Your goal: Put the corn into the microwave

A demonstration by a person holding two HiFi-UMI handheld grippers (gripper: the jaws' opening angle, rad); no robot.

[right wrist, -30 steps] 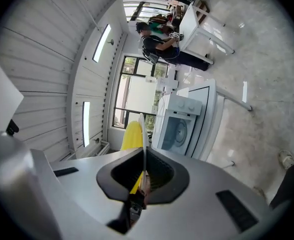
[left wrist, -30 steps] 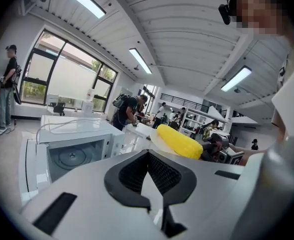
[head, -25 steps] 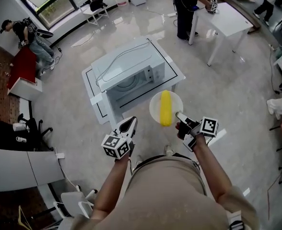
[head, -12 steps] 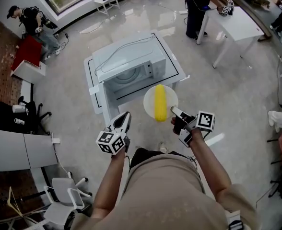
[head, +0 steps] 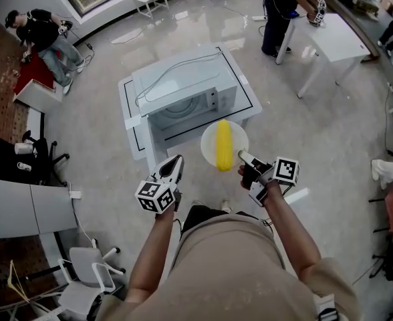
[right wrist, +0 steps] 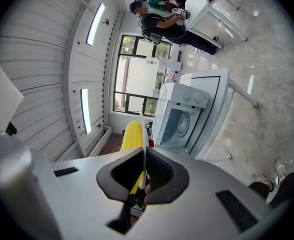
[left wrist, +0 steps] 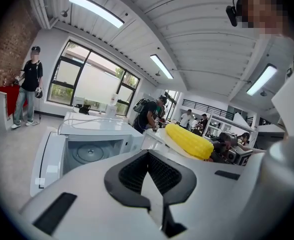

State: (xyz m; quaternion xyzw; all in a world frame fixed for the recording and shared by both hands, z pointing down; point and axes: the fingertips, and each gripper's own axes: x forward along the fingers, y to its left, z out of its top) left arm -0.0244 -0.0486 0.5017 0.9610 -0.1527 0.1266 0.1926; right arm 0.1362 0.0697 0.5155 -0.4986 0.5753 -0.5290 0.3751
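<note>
A yellow corn cob [head: 222,144] lies on a round white plate [head: 207,147], held in the air just in front of the white microwave [head: 183,85]. My right gripper [head: 243,158] is shut on the plate's near rim; in the right gripper view the plate edge [right wrist: 143,134] stands between the jaws with the corn [right wrist: 131,134] beside it. The microwave's door is swung open to the left, and its cavity with the turntable [left wrist: 89,151] shows. My left gripper [head: 174,166] hangs shut and empty, left of the plate. The corn [left wrist: 189,140] shows at the right of the left gripper view.
The microwave stands on a low white table [head: 247,103] with a black outline. A second white table [head: 337,35] is at the back right with a person [head: 283,2] beside it. Another person [head: 46,35] stands far left. Chairs [head: 83,289] are at the lower left.
Both grippers and the plate with the corn have edged a little nearer the microwave's front, mostly in the first half second. The grip on the plate is unchanged.
</note>
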